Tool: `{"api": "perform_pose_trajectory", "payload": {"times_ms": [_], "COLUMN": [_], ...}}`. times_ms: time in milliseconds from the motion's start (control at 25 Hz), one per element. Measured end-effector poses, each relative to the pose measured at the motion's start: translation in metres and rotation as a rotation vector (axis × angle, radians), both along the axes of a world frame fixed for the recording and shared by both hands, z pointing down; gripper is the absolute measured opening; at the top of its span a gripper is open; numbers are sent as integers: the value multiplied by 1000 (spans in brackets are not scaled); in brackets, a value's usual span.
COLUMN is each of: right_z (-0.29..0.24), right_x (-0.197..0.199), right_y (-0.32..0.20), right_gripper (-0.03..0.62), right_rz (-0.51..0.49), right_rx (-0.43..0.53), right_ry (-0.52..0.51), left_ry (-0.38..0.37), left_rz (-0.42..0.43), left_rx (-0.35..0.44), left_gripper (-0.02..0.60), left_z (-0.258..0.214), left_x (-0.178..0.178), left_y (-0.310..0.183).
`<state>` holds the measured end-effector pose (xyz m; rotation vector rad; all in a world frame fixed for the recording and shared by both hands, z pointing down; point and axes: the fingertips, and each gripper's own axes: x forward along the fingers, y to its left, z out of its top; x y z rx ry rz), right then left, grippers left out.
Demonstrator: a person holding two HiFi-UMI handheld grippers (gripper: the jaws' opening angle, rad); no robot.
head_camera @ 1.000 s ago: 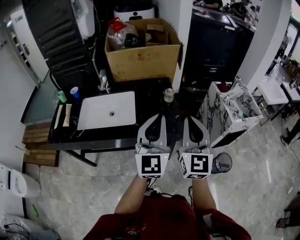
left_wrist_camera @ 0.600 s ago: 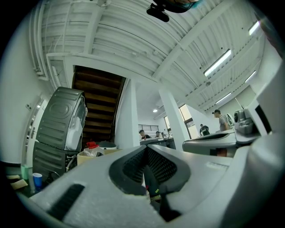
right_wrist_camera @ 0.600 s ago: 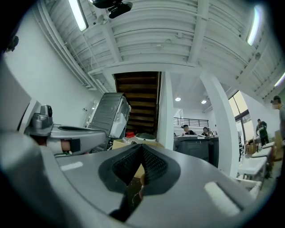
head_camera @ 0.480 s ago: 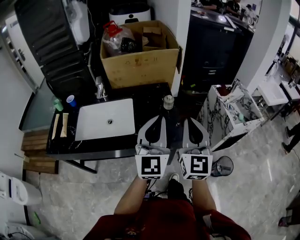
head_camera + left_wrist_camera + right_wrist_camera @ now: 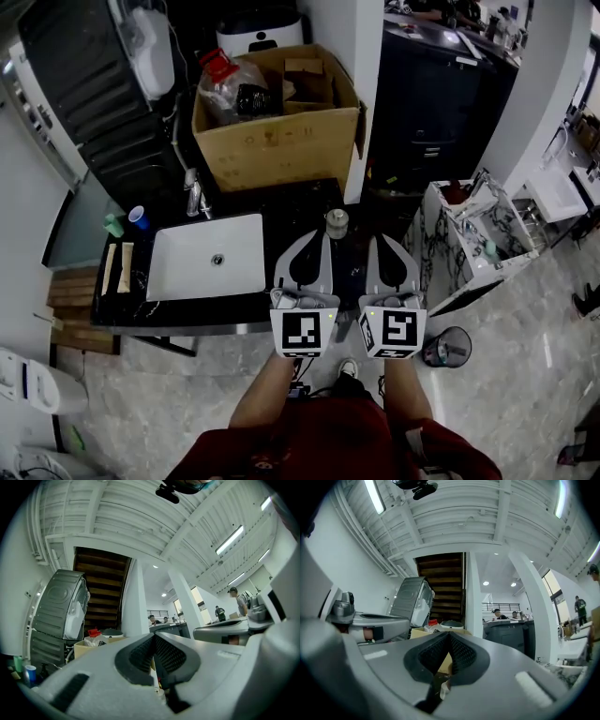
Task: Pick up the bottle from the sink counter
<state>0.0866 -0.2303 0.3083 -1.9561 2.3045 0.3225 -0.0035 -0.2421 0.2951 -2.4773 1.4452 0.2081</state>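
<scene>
Two tongs point forward side by side: the left tongs [image 5: 322, 238] and the right tongs [image 5: 376, 240]. Each is clenched, its jaws pressed together with nothing between them. The bottle [image 5: 337, 223] stands on the dark worktop [image 5: 300, 202] just ahead of the tips. It sits in the gap between the two pairs, a little nearer the left. Its long axis is vertical, with the pale cap on top. Either pair would have to release before closing round the body, and the left looks to have the shorter reach. Left of the left tongs, the white sink [image 5: 187, 277] is set into the worktop, with a blue cup [image 5: 138, 217] farther out that way. Beyond the bottle, a box [image 5: 281, 141] holds a clear jug [image 5: 225, 84] with a red cap and some small cartons. Right of the right tongs, a bin [image 5: 433, 352] stands on the floor.
</scene>
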Motion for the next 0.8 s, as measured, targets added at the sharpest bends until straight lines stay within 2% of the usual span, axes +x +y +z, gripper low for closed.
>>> {"api": "perform_pose_trajectory", "payload": {"times_ms": [400,560,800], "right_z": [-5,-7,-6], "right_x": [33,47,62], "right_y": [-66,-89,-114], "right_gripper": [1,0,2], "right_rz": [-53,-80,-119], "right_rx": [2,2,5], "right_ry": [-14,-22,-30], "left_ry": [7,-10,-2], "left_rz": [-51,-78,-114], "left_rx": [22,0,30], "left_gripper": [3,3,3], "left_z": [-9,-8,-14], "left_x": [33,47,62], "left_y": [-61,-81,-104]}}
